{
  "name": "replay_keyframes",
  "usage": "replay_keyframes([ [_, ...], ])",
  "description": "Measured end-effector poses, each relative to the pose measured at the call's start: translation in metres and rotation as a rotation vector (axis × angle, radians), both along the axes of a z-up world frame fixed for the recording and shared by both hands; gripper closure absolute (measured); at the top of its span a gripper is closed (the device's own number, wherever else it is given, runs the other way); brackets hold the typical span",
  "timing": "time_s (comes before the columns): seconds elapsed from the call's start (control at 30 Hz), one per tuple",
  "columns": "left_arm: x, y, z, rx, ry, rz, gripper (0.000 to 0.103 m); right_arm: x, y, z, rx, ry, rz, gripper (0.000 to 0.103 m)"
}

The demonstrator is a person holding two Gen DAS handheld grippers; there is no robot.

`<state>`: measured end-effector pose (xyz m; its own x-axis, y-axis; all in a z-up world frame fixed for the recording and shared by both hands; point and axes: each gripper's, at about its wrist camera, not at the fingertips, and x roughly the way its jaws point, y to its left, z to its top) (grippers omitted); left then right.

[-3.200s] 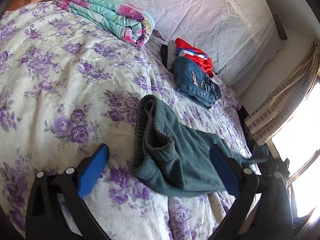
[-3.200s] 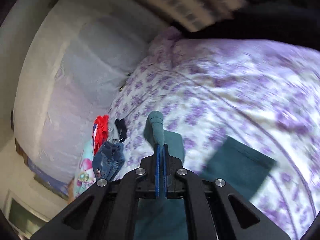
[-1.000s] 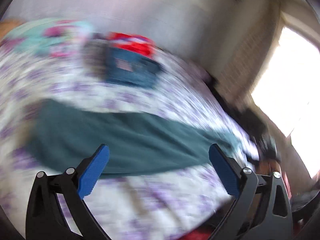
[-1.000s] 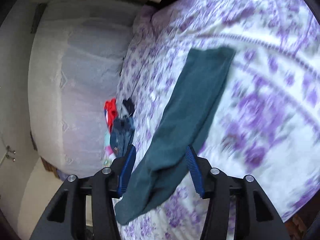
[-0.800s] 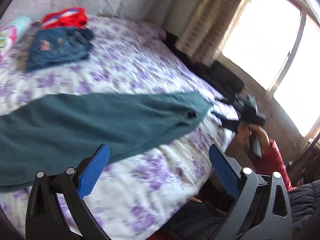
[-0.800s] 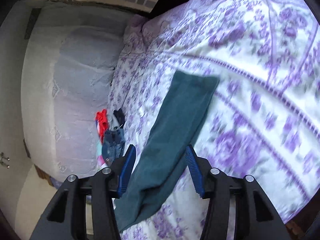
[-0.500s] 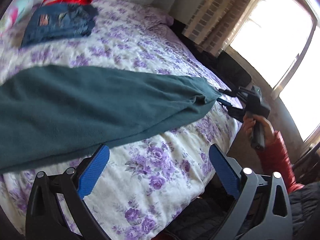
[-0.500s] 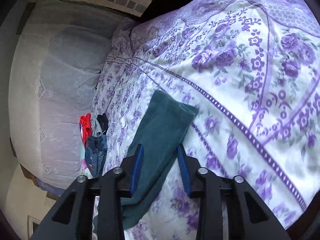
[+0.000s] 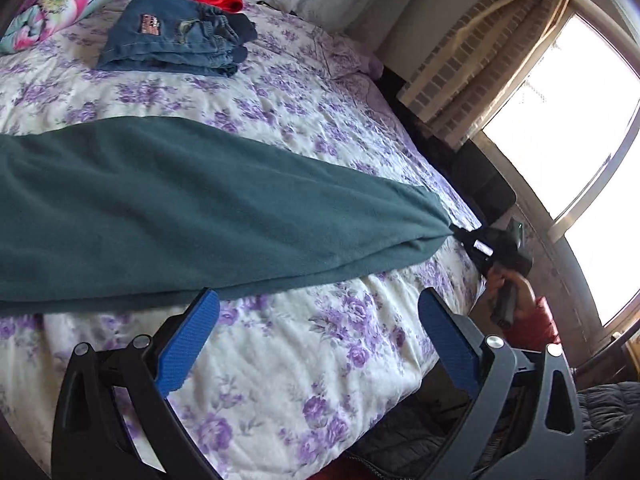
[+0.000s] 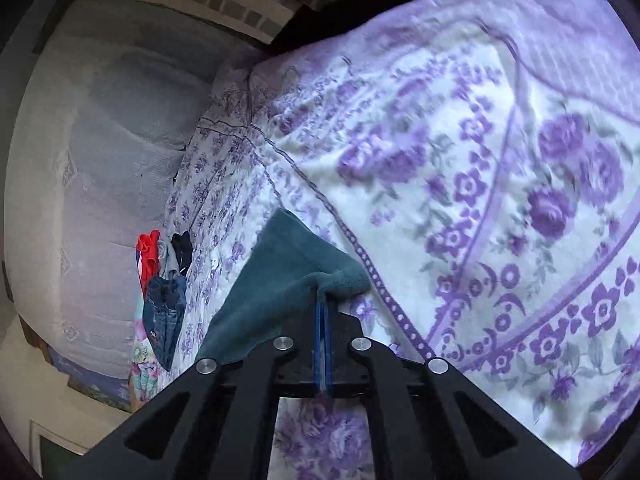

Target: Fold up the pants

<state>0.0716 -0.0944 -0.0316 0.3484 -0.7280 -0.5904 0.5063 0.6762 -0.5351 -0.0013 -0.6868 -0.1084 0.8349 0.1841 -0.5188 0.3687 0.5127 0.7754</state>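
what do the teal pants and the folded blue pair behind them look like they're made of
The teal pants, pinched at the hem by the right gripper, look like soft fleece: matte, fuzzy nap, no sheen. The folded blue pair looks like denim: faded wash, stitched seams, a back patch.

Daylight poured through the window (image 9: 568, 120), blown out white, leaving the bed (image 9: 328, 344) bright and sharp in the left view. The right view was dimmer, bluish, the bedspread (image 10: 500, 184) smeared by motion blur. Both curved and darkened at the edges.
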Motion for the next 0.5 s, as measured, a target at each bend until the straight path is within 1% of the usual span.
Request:
replay_keyframes([
  [0.03,0.003,0.001,0.002,0.003,0.005,-0.001,0.006,0.0,-0.001,0.001,-0.004,-0.006,0.012,0.102],
  [0.07,0.005,0.001,0.003,0.009,0.007,-0.004,0.006,0.0,0.001,0.005,-0.012,-0.004,0.029,0.098],
  [0.1,0.007,0.001,0.004,0.015,0.006,-0.003,0.006,-0.001,0.002,0.009,-0.011,-0.003,0.033,0.09],
  [0.17,0.01,0.005,0.009,0.027,-0.013,0.011,0.006,-0.007,0.008,0.012,0.022,0.007,0.035,0.07],
  [0.2,0.01,0.006,0.011,0.027,-0.021,0.018,0.006,-0.009,0.01,0.015,0.028,0.0,0.039,0.067],
  [0.27,0.011,0.013,0.012,0.018,-0.027,0.036,0.006,-0.01,0.013,0.018,0.012,0.004,0.035,0.063],
  [0.37,0.007,0.025,0.009,0.03,-0.032,0.08,0.006,0.0,0.012,0.01,0.02,0.006,0.015,0.063],
  [0.47,-0.001,0.042,0.011,0.07,-0.087,0.15,0.006,0.002,0.008,0.011,0.036,-0.017,-0.014,0.064],
  [0.5,-0.002,0.051,0.012,0.09,-0.109,0.191,0.006,-0.005,0.006,0.014,0.036,-0.033,-0.044,0.063],
])
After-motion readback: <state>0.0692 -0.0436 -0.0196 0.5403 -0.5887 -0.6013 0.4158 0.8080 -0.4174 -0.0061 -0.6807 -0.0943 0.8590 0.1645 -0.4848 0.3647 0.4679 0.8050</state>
